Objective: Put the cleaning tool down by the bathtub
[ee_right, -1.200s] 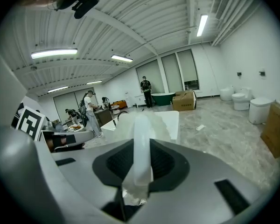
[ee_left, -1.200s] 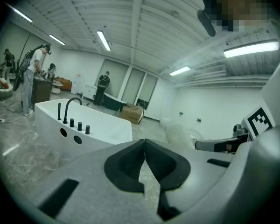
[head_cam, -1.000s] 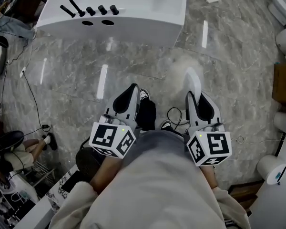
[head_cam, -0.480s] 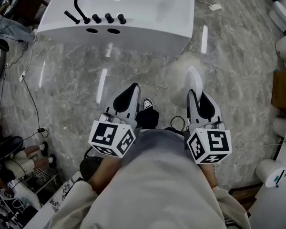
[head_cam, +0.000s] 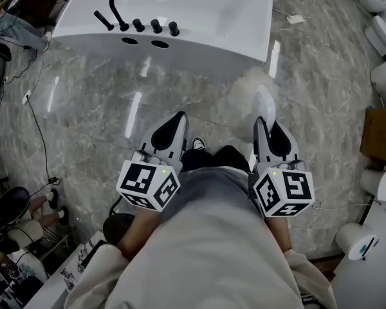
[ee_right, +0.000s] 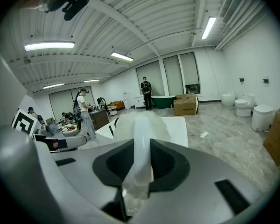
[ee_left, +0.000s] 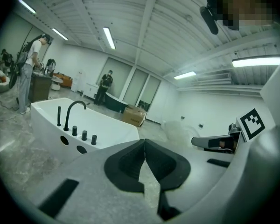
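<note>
Your right claw [head_cam: 265, 122] pinches the cleaning tool [head_cam: 251, 90] by its handle [ee_right: 141, 134]; stay there, the fluffy head looks light, floppy. The left claw [ee_left: 144, 143] is pressed together.

Head cam looks steeply down; L/R cams level, all share bathtub [head_cam: 206, 53].

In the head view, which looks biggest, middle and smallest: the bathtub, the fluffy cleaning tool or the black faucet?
1. bathtub
2. cleaning tool, though it is much nearer the camera, so this place is unsure
3. black faucet
</note>
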